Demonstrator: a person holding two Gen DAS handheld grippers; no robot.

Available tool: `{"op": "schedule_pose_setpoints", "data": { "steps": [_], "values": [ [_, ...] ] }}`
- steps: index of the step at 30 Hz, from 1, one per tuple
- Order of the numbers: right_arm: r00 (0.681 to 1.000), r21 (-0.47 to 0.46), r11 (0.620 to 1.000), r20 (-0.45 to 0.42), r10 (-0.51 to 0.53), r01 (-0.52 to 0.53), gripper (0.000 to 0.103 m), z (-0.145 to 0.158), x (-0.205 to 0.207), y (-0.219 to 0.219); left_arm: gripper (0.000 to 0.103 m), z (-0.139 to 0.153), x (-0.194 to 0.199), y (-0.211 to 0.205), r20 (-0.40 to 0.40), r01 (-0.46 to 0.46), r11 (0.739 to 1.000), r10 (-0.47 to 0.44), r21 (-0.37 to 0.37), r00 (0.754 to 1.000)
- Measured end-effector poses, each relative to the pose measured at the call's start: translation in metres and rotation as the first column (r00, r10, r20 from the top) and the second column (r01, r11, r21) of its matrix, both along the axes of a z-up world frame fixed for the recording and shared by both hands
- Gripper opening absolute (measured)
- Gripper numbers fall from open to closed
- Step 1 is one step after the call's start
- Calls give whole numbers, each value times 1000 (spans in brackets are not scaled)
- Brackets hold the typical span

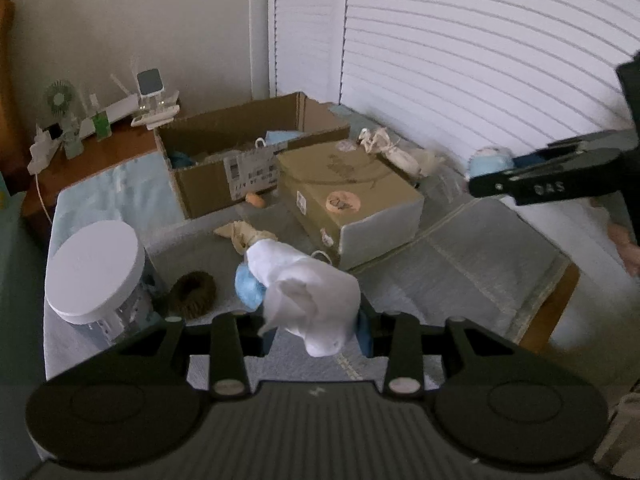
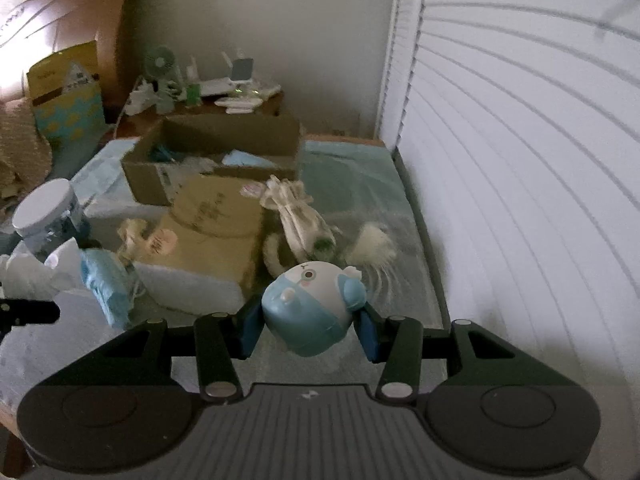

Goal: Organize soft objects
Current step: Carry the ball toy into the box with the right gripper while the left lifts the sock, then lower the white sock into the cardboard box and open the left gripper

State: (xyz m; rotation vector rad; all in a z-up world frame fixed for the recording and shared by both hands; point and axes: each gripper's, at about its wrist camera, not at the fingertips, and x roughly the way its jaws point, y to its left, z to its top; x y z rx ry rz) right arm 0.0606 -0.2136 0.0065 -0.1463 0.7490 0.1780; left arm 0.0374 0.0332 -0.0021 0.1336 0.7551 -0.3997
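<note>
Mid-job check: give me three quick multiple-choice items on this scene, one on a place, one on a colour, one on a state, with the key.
1. Where does the white-lidded tub stand relative to the open cardboard box in the left wrist view?
A. Inside it
B. Nearer the camera, to its left
C. On top of the closed box

2. What colours is the round plush toy in the right tool?
A. Red and black
B. Light blue and white
C. Green and yellow

3. What is the state of the left tool?
A. Gripping a white and blue soft bundle
B. Wide open with nothing in it
C. Out of view

Key: 1 B, the tub sits at the lower left, outside the box. 2 B, blue body with a white face. 3 A, the bundle sits between its pads.
</note>
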Motion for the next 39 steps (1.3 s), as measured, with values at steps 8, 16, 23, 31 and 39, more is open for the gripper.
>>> {"op": "schedule_pose_setpoints", "data": {
  "steps": [8, 16, 23, 31, 39],
  "values": [
    [997, 18, 997, 35, 70, -71, 54, 16, 27, 22, 37, 7, -3, 7, 18, -15, 1000, 15, -11, 1000],
    [990, 36, 991, 69, 125, -127, 54, 31, 82, 43, 37, 11, 6, 13, 28, -35, 999, 35, -22, 999],
    [982, 35, 983, 66, 178, -181, 54, 34, 142, 59, 37, 14, 22, 18, 32, -73, 997, 73, -18, 997],
    [975, 35, 975, 50, 216, -217, 55, 22, 208, 74, 37, 10, 39, 21, 18, -124, 992, 124, -21, 992],
    [983, 95, 979, 57, 175, -180, 100, 12, 225, 61, 37, 9, 50, 19, 10, -127, 992, 127, -14, 992]
  ]
}}
